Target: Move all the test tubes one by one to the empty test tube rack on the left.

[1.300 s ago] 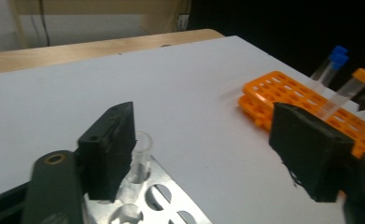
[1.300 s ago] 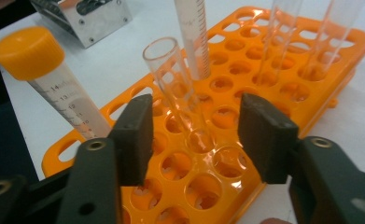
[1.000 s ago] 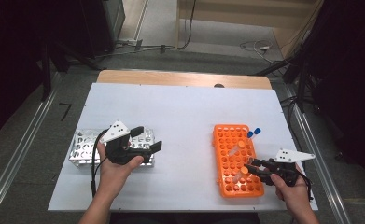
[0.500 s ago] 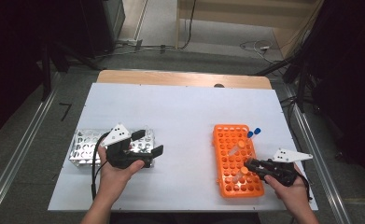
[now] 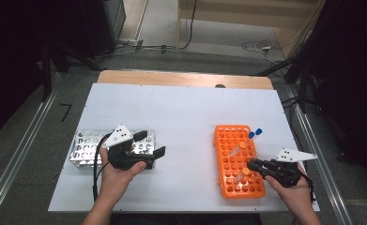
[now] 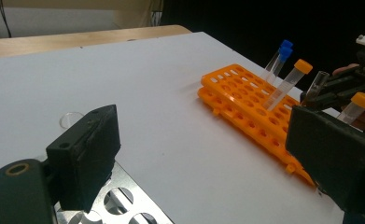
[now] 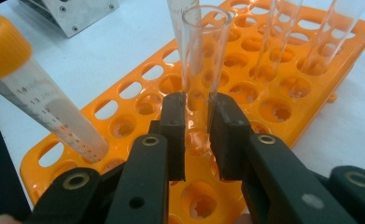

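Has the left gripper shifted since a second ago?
No. The left gripper hovers at the same end of the metal rack, jaws open.

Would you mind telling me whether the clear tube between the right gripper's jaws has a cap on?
No cap: the glass tube shows an open round rim at its top, clamped in the right hand-held gripper.

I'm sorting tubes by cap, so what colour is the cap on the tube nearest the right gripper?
Orange cap, clearest in the right gripper view.
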`<state>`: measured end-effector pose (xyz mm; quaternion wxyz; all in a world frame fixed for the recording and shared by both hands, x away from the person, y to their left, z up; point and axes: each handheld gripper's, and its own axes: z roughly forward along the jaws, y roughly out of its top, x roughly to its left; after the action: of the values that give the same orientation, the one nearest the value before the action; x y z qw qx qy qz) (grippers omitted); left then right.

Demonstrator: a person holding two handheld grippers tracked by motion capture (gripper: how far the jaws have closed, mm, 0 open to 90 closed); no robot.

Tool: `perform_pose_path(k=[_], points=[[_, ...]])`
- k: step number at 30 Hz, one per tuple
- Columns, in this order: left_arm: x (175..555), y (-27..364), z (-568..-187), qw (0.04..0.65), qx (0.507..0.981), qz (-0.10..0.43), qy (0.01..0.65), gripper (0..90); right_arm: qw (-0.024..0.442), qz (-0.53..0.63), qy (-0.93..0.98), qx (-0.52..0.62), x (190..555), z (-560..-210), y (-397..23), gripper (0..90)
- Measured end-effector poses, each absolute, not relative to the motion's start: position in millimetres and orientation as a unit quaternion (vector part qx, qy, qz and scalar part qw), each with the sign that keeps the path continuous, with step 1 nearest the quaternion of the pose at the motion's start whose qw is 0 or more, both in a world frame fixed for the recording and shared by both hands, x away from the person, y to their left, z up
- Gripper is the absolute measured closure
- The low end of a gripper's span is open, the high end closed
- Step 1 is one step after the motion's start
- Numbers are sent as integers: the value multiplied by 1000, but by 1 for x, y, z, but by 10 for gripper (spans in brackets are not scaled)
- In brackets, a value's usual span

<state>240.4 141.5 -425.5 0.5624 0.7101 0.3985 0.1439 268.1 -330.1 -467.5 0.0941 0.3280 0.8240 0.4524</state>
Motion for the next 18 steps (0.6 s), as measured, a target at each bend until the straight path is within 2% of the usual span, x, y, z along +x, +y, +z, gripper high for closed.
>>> perform_pose_path(k=[6, 18], points=[[239, 142, -424, 563, 709, 147, 399, 103, 113, 458, 818, 328, 265, -454, -329, 738], [238, 141, -419, 565, 711, 146, 392, 103, 122, 484, 802, 328, 259, -419, -327, 739]])
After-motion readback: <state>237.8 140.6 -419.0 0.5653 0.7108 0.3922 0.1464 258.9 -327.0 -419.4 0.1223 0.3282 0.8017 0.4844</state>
